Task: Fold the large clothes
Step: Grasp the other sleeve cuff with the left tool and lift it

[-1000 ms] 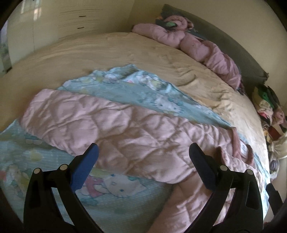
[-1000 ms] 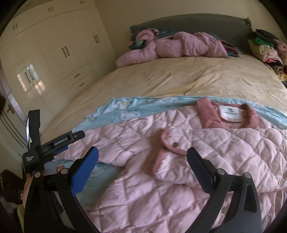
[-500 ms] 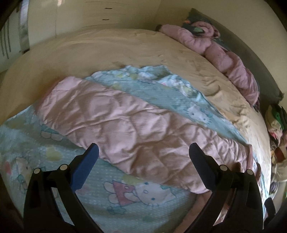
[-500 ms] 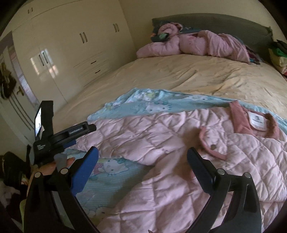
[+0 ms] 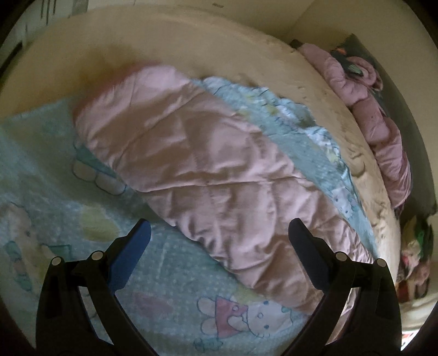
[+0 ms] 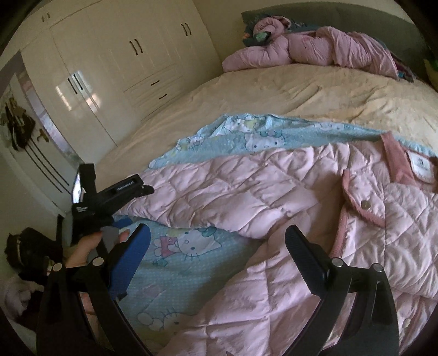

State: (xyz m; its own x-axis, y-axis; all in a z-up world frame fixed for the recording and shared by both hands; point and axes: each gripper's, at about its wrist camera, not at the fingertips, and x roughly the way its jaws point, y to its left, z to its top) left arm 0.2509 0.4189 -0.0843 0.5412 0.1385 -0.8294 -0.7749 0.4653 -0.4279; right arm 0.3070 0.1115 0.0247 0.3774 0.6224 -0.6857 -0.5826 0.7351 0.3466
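Note:
A pink quilted jacket [image 6: 287, 197] lies spread on a light blue Hello Kitty blanket [image 6: 175, 260] on the bed. Its collar with a white label [image 6: 418, 167] is at the right. One sleeve [image 5: 208, 175] stretches out across the blanket in the left wrist view. My left gripper [image 5: 219, 246] is open and empty, hovering just above the near part of the sleeve; it also shows in the right wrist view [image 6: 109, 194], near the sleeve's end. My right gripper [image 6: 219, 252] is open and empty above the jacket's lower body.
The bed has a cream cover [image 6: 314, 90]. A second pink jacket [image 6: 314, 49] lies bunched at the grey headboard [image 6: 356, 11]. White wardrobes [image 6: 109, 68] stand to the left of the bed. A pile of clothes [image 5: 413, 260] lies at the right side.
Both grippers have swung left along the bed. The left gripper has moved toward the sleeve's end and closer to it. Both stay open and empty.

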